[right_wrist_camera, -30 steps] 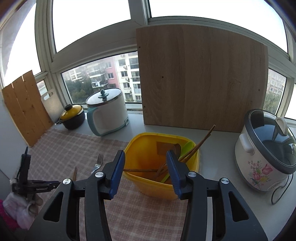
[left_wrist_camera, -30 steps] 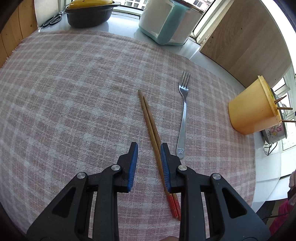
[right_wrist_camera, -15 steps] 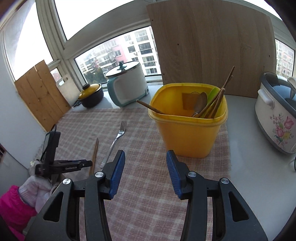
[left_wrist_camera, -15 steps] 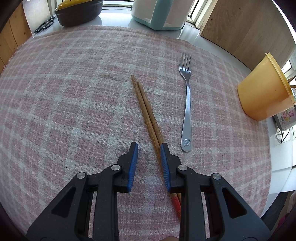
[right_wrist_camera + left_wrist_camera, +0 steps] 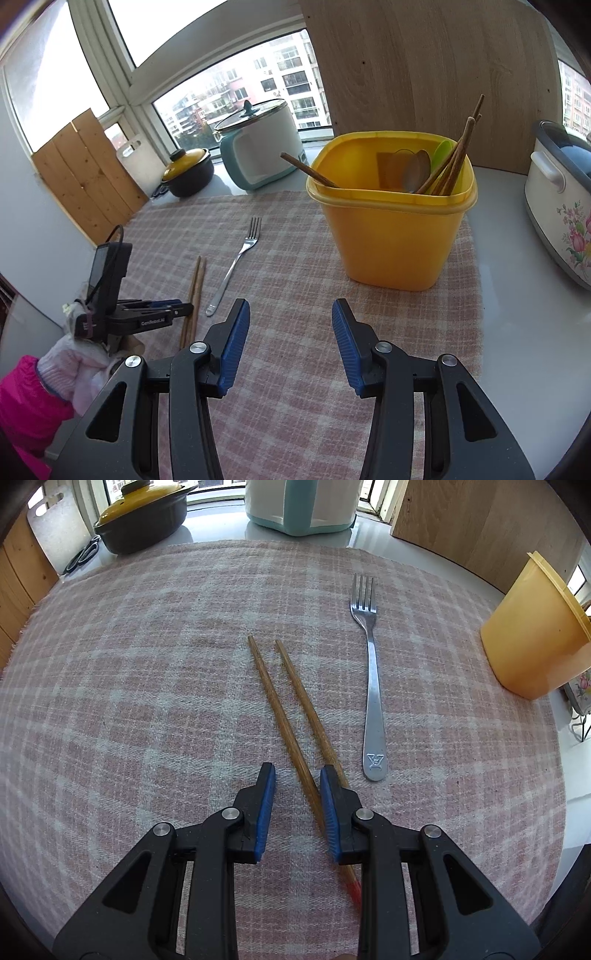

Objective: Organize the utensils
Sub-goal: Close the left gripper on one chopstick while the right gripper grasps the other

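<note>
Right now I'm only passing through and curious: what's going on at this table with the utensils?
A person with a gripper in each hand is tidying utensils into the yellow tub, which already holds chopsticks and spoons. The left gripper is low over the checked cloth, jaws open, with one of the two loose chopsticks between its fingers, not yet clamped. A fork lies beside them. The right gripper hovers open and empty in front of the tub.
</note>
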Demonstrator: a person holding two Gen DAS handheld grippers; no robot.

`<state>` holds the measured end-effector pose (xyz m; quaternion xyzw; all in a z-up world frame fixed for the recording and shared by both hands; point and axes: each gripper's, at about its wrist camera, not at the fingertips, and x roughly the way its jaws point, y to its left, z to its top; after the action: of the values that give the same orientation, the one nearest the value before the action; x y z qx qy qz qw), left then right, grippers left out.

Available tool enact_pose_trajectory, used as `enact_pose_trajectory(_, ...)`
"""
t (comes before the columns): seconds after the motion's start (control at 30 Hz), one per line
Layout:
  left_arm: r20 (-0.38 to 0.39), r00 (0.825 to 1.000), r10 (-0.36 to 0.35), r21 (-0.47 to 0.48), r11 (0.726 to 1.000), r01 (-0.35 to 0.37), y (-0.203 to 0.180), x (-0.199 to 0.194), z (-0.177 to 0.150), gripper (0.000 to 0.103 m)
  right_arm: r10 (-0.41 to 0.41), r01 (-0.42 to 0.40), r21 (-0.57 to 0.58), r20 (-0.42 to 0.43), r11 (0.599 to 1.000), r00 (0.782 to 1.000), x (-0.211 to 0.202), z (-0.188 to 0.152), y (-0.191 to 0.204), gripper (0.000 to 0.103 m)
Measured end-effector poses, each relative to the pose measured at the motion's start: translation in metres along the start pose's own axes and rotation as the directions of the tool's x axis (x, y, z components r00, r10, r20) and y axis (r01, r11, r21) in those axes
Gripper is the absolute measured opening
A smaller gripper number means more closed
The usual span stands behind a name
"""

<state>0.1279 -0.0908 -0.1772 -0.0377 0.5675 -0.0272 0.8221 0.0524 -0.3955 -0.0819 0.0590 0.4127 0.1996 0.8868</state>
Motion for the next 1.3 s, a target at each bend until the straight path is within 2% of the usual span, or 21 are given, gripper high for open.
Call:
enact_pose_trajectory(0.17, 0.007, 1.000, -0.016, -0.011, 1.000, 0.016, 0.001, 0.001, 0.002, 0.024, 0.034, -0.034, -0.016, -0.041, 0.999, 0.999, 0.011, -0.005, 0.012, 0.045)
enact_pose_trajectory(0.3, 0.008, 0.999, -0.032, -0.004, 0.999, 0.032, 0.007, 0.001, 0.000, 0.014, 0.061, -0.064, -0.033, -0.091, 0.997, 0.994, 0.028, -0.008, 0.029, 0.045)
enact_pose_trajectory(0.43, 0.008, 0.999, -0.051, 0.000, 0.999, 0.051, 0.015, -0.001, -0.003, 0.012, 0.097, -0.105, -0.046, -0.150, 0.993, 0.984, 0.049, -0.013, 0.049, 0.044)
enact_pose_trajectory(0.67, 0.004, 0.996, -0.087, 0.019, 0.996, 0.087, 0.031, -0.005, -0.009, 0.009, 0.120, -0.148, -0.087, -0.263, 0.985, 0.957, 0.090, -0.016, 0.090, 0.030)
enact_pose_trajectory(0.73, 0.000, 0.995, -0.100, 0.019, 0.995, 0.100, 0.037, -0.006, -0.010, 0.008, 0.123, -0.157, -0.095, -0.294, 0.983, 0.948, 0.105, -0.016, 0.100, 0.029)
enact_pose_trajectory(1.0, -0.022, 0.985, -0.170, 0.009, 0.985, 0.170, 0.060, -0.010, -0.017, 0.007, 0.041, -0.101, -0.131, -0.396, 0.986, 0.917, 0.159, -0.015, 0.126, 0.018)
enact_pose_trajectory(1.3, -0.015, 0.985, -0.174, 0.060, 0.983, 0.174, 0.071, -0.014, -0.021, 0.007, -0.069, -0.033, -0.220, -0.441, 0.975, 0.895, 0.183, -0.011, 0.148, 0.016)
